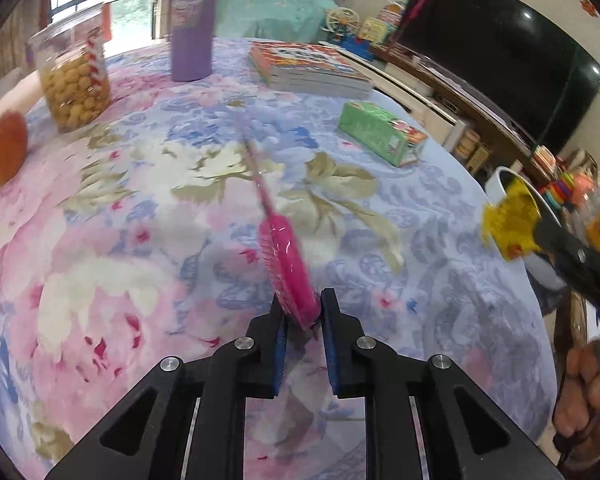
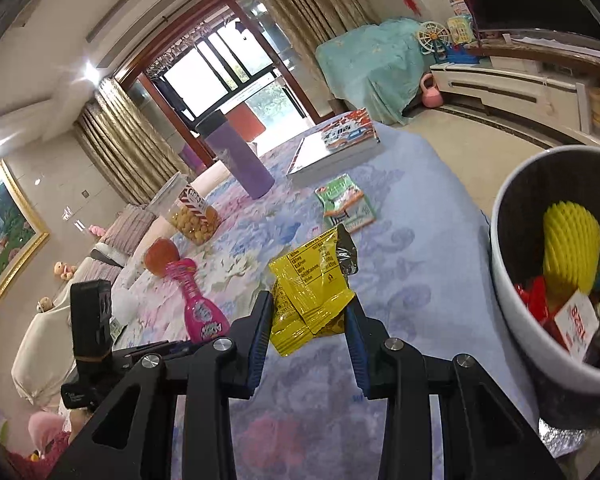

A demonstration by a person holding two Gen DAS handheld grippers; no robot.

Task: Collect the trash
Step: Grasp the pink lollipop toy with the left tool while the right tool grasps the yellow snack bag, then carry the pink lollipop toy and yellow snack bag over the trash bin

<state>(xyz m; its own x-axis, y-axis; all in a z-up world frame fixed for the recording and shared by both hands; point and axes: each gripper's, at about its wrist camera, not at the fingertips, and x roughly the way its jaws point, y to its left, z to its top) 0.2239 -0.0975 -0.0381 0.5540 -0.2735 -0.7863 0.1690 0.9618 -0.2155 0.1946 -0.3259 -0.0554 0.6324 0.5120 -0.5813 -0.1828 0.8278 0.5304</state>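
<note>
My left gripper (image 1: 303,312) is shut on a pink plastic wrapper (image 1: 286,268) and holds it edge-on above the floral tablecloth (image 1: 140,240); it shows as a pink bottle-shaped pack in the right wrist view (image 2: 198,308). My right gripper (image 2: 310,316) is shut on a crumpled yellow snack bag (image 2: 310,284), also seen in the left wrist view (image 1: 510,220). A white trash bin (image 2: 512,280) stands to the right of it, holding a yellow foam net (image 2: 572,248) and other wrappers. A green snack pack (image 1: 382,134) lies on the table, also in the right wrist view (image 2: 346,204).
On the table stand a purple tumbler (image 1: 192,20), a clear jar of yellow snacks (image 1: 74,76), an orange fruit (image 1: 2,148) and a stack of books (image 1: 312,68). A TV (image 1: 500,52) on a low cabinet is off the table's right side.
</note>
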